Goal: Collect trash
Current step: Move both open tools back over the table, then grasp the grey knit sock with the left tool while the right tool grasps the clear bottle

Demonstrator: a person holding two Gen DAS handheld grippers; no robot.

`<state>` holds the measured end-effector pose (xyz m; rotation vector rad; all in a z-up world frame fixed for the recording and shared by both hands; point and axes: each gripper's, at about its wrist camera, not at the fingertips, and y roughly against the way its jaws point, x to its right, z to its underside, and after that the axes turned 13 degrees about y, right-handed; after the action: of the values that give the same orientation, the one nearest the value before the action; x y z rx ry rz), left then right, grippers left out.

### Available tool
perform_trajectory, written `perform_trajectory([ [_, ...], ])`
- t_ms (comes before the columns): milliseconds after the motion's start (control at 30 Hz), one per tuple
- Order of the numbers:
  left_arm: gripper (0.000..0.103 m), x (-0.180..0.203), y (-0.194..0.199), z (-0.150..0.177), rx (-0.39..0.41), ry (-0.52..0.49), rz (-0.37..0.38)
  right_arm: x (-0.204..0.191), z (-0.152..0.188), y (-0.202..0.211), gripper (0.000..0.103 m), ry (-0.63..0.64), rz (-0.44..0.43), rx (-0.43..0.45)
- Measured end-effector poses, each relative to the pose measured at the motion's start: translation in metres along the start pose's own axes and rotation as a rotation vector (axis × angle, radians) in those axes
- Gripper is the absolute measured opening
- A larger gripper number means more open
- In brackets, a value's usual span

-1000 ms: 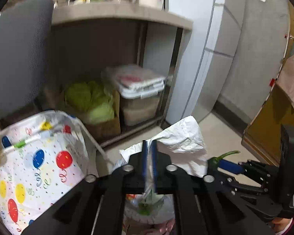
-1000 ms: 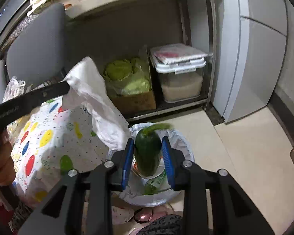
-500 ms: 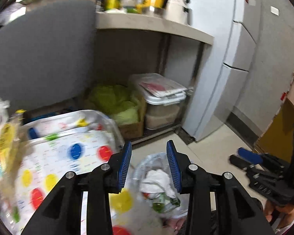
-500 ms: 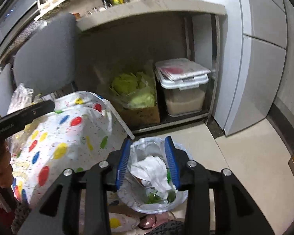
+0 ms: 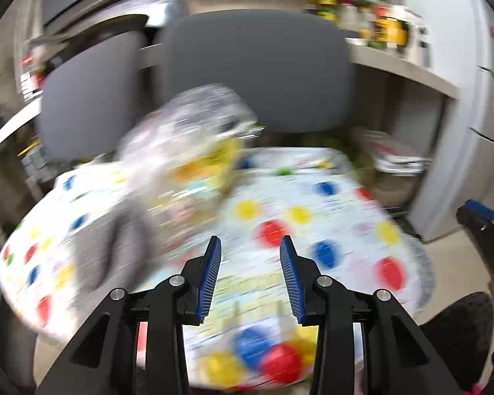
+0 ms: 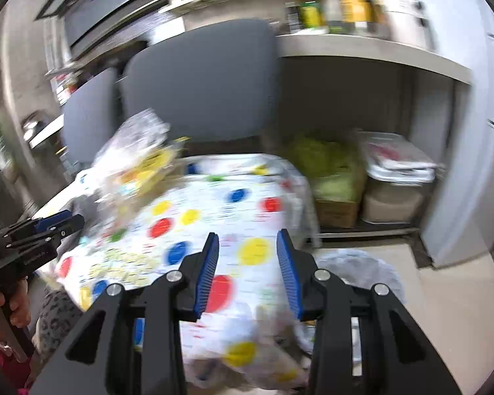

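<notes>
on the table [image 6: 253, 197], near the grey chair [image 6: 201, 82], sits a crinkly wrapper bag [image 6: 135, 154]; both the left gripper [image 5: 250, 270] and right gripper [image 6: 247, 270] are spread, empty; trash bag [image 6: 362, 263] on floor beside the table.

A glossy plastic tablecloth [image 6: 247, 210] lies before matt grey cloth chair backs [image 6: 201, 85].
</notes>
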<state>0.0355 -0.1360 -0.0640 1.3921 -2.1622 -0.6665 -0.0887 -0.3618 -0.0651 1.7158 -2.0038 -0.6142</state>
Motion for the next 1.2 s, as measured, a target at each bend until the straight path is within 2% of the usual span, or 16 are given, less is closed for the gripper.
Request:
perform_trajectory([
  [100,0.039,-0.043,0.005,0.002,0.01,0.061,-0.077,-0.031,-0.011,-0.02,0.036,0.054,-0.069,-0.016],
  [200,0.047,-0.084,0.007,0.003,0.025,0.124,-0.157,-0.062,-0.021,-0.042,0.036,0.097,-0.134,-0.037],
  [333,0.051,-0.126,0.004,0.005,0.028,0.194,-0.205,-0.101,-0.035,-0.07,0.036,0.152,-0.211,-0.066],
  [367,0.051,-0.131,0.004,0.006,0.028,0.2,-0.206,-0.11,-0.038,-0.075,0.036,0.164,-0.227,-0.067],
  [467,0.055,-0.147,-0.001,0.009,0.02,0.222,-0.214,-0.131,-0.045,-0.09,0.045,0.188,-0.27,-0.072],
  [533,0.055,-0.152,-0.003,0.011,0.011,0.229,-0.212,-0.146,-0.052,-0.107,0.045,0.206,-0.292,-0.08],
  [600,0.055,-0.154,-0.004,0.012,0.008,0.233,-0.199,-0.157,-0.057,-0.124,0.046,0.217,-0.296,-0.1],
  [700,0.055,-0.16,-0.008,0.012,0.014,0.23,-0.2,-0.164,-0.061,-0.152,0.056,0.197,-0.307,-0.142],
  [767,0.056,-0.165,-0.009,0.013,0.015,0.232,-0.196,-0.168,-0.063,-0.172,0.057,0.174,-0.318,-0.181],
  [833,0.069,-0.168,-0.012,0.013,0.013,0.236,-0.179,-0.17,-0.062,-0.183,0.057,0.153,-0.333,-0.204],
  [900,0.078,-0.166,-0.014,0.013,0.013,0.228,-0.15,-0.173,-0.062,-0.191,0.057,0.142,-0.341,-0.216],
  [967,0.082,-0.16,-0.024,0.014,0.002,0.197,-0.117,-0.173,-0.061,-0.193,0.057,0.14,-0.346,-0.217],
  [1033,0.082,-0.156,-0.036,0.014,-0.02,0.175,-0.119,-0.173,-0.061,-0.194,0.056,0.141,-0.348,-0.217],
  [1067,0.082,-0.155,-0.042,0.014,-0.027,0.17,-0.12,-0.173,-0.062,-0.194,0.055,0.143,-0.346,-0.214],
  [1133,0.082,-0.154,-0.052,0.012,-0.042,0.162,-0.122,-0.174,-0.064,-0.193,0.031,0.154,-0.333,-0.204],
  [1200,0.082,-0.155,-0.056,0.01,-0.044,0.161,-0.123,-0.17,-0.067,-0.188,0.015,0.157,-0.32,-0.186],
])
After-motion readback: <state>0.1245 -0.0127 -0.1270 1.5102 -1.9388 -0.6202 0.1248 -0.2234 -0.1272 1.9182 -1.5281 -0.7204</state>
